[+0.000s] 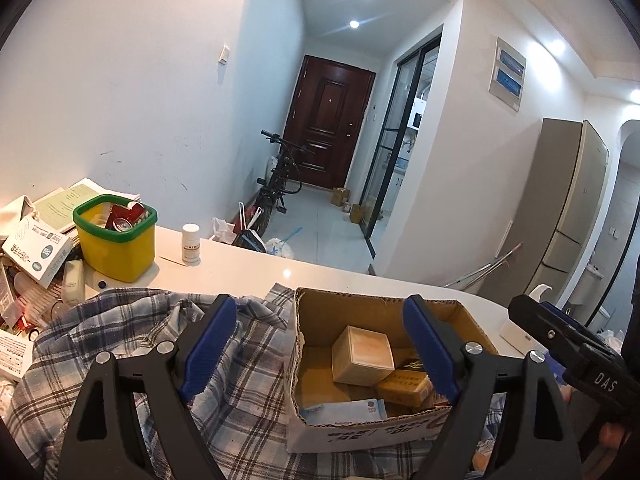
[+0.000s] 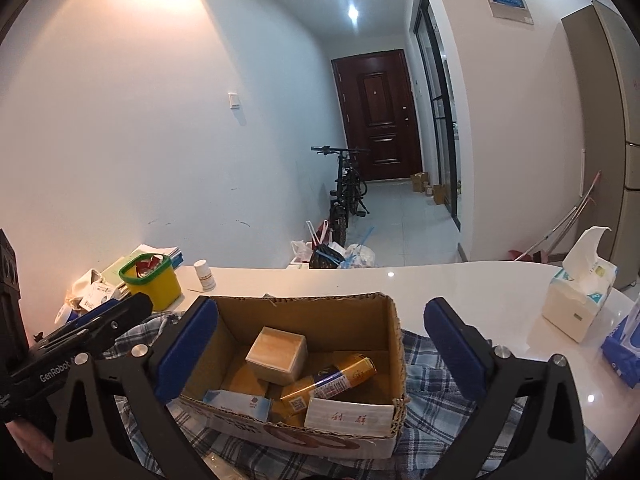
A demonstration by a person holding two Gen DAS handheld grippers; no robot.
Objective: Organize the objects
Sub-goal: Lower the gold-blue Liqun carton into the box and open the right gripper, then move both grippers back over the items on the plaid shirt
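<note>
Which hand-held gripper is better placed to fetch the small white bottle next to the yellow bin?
Probably the left hand-held gripper. It is open and empty, and nearer the side where the white bottle stands beside the yellow bin. The right hand-held gripper, also open, faces the cardboard box.

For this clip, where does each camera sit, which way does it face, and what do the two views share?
Left wrist: on the left gripper, facing over the cardboard box toward the hallway door; its own open jaws show, with the right gripper at right.
Right wrist: on the right gripper, same heading; its open jaws straddle the box, with the left gripper at left.
Shared: box, plaid cloth, yellow bin, bicycle, door.
</note>
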